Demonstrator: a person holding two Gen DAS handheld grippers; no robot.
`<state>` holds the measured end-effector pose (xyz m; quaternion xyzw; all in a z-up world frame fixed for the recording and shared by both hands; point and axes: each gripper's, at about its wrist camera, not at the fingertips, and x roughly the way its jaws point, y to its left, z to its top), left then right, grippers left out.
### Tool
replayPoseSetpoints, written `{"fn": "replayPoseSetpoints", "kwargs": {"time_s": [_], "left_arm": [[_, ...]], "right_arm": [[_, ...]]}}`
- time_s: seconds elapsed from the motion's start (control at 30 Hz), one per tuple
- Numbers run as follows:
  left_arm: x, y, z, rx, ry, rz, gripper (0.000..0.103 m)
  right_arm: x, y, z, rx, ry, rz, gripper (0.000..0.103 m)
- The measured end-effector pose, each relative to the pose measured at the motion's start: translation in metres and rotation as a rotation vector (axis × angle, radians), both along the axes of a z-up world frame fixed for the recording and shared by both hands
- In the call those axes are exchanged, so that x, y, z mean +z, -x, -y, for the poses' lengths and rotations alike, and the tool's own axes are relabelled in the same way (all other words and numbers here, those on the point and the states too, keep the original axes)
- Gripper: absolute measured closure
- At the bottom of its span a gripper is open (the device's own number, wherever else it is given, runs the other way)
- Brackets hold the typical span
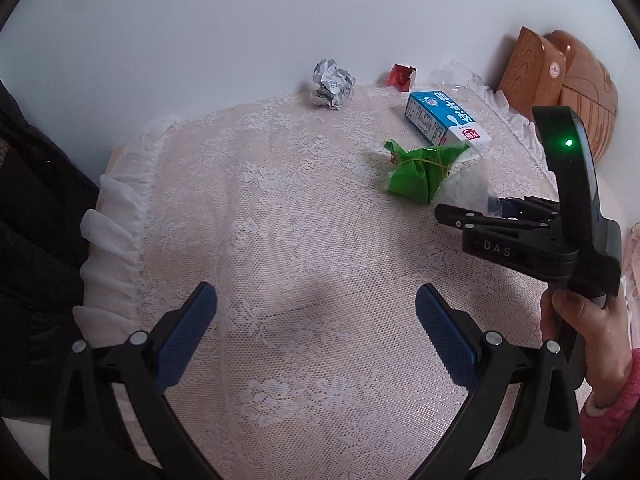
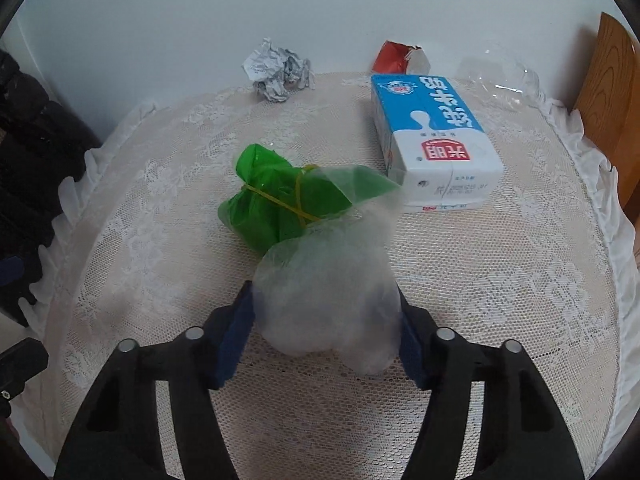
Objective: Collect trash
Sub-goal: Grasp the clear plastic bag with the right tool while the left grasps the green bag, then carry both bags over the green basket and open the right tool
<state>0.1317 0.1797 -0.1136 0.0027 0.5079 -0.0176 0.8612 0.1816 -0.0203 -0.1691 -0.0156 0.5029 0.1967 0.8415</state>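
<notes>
Trash lies on a lace-covered table (image 1: 280, 240). A green wrapped packet tied with a yellow band (image 1: 420, 172) (image 2: 280, 204) sits inside a clear plastic bag (image 2: 328, 292) (image 1: 468, 188). My right gripper (image 2: 326, 320) (image 1: 480, 216) is shut on the bag's near end. Behind lie a blue and white milk carton (image 1: 444, 120) (image 2: 432, 136), a crumpled paper ball (image 1: 332, 84) (image 2: 278, 70), a red wrapper (image 1: 402, 76) (image 2: 396, 58) and a clear plastic piece (image 1: 456, 76) (image 2: 500, 76). My left gripper (image 1: 316, 328) is open and empty over the table's near part.
A white wall stands behind the table. Wooden boards (image 1: 560, 80) (image 2: 608, 92) lean at the far right. A dark object (image 1: 36, 220) (image 2: 32, 168) is beside the table's left edge. The cloth's white frill (image 1: 112, 240) marks the left edge.
</notes>
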Motion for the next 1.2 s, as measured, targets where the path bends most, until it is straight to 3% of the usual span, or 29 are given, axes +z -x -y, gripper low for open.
{"fn": "replayPoseSetpoints", "kwargs": {"time_s": [0.23, 0.43, 0.67, 0.97, 1.0, 1.07, 1.13, 1.2], "left_arm": [[0.003, -0.01, 0.019, -0.04, 0.024, 0.005, 0.008], [-0.011, -0.047, 0.057, -0.102, 0.085, -0.002, 0.008], [-0.042, -0.098, 0.095, -0.155, 0.039, -0.01, 0.008], [-0.067, -0.14, 0.111, -0.164, -0.011, -0.025, 0.008], [-0.068, -0.142, 0.113, -0.171, -0.019, -0.021, 0.01], [-0.071, -0.144, 0.116, -0.183, -0.03, -0.021, 0.032], [-0.071, -0.145, 0.115, -0.179, -0.004, -0.021, 0.039], [-0.071, -0.144, 0.112, -0.166, 0.013, -0.026, 0.039]], "right_arm": [[0.023, 0.015, 0.033, -0.051, -0.037, 0.033, 0.058], [0.042, 0.051, 0.069, -0.096, -0.073, 0.044, 0.058], [0.047, 0.089, 0.105, -0.185, -0.093, 0.026, 0.056], [0.027, 0.098, 0.135, -0.284, -0.133, -0.017, 0.056], [0.025, 0.098, 0.135, -0.291, -0.137, -0.022, 0.056], [0.024, 0.101, 0.138, -0.297, -0.139, -0.023, 0.056], [0.024, 0.102, 0.139, -0.3, -0.139, -0.022, 0.056], [0.025, 0.104, 0.14, -0.302, -0.14, -0.02, 0.056]]}}
